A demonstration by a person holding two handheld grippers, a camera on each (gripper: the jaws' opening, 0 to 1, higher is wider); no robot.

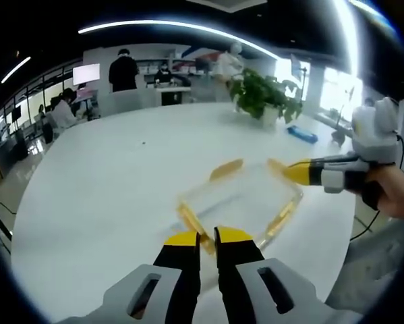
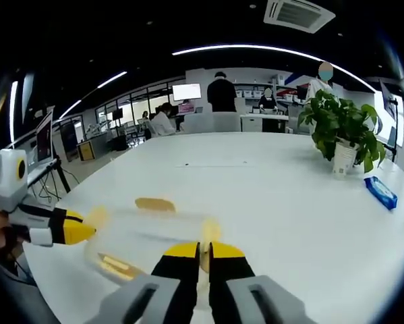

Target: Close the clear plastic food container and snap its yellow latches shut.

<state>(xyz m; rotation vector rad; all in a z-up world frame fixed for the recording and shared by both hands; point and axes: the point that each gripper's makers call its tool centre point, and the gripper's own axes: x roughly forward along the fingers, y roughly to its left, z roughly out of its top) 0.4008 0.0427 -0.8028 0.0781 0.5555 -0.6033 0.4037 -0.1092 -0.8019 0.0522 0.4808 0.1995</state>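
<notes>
Both grippers [image 1: 207, 237] [image 2: 204, 250] at container latches [image 1: 192, 221]

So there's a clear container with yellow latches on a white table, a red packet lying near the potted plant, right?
Nearly. The packet near the potted plant is blue, as the right gripper view shows. The clear container with yellow latches does sit on the white table.

Container [image 1: 245, 199] lying on the tabletop [image 1: 121, 182] near its edge, between the two grippers: left gripper [image 1: 208, 237] at one latch [image 1: 188, 219], right gripper [image 2: 204, 250] at the opposite latch [image 2: 210, 236]. Potted plant [image 2: 343, 131] and packet [image 2: 381, 191] stand farther along the tabletop, well apart from the container.
</notes>
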